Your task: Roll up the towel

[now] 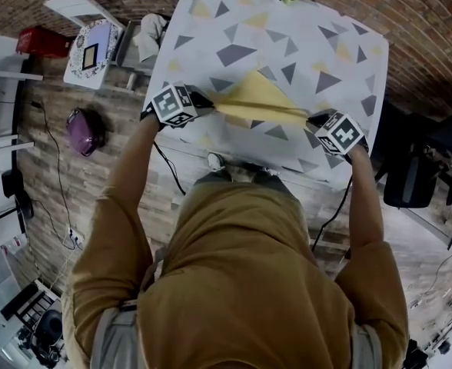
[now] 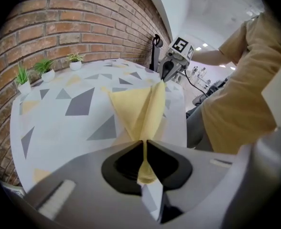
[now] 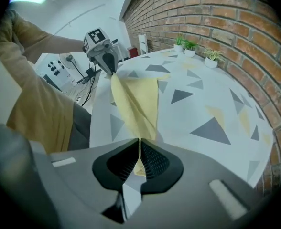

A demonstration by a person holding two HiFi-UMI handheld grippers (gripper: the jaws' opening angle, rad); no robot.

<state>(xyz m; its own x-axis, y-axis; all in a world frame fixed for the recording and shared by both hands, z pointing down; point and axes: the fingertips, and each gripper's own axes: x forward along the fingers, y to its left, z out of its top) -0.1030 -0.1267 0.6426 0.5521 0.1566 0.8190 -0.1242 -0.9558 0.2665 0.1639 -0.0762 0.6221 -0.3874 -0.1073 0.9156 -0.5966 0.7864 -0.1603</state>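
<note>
Two tongs pinch shut on the yellow towel point(image 1: 258, 97), left tongs point(image 1: 209, 104) at one end, right tongs point(image 1: 312, 119) at the other; it stretches taut between them, low over the patterned table point(image 1: 303, 29), its far edge seemingly resting there; likely straightening it before rolling.

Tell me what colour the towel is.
Pale yellow; the towel shows best in the head view.

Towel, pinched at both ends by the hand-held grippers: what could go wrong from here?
The left hand-held gripper and right hand-held gripper each pinch only a thin edge of the towel; pulling it tauter could slip it out. The towel is creased into a skewed fold between them, so a roll started now may come out lopsided on the table.
</note>
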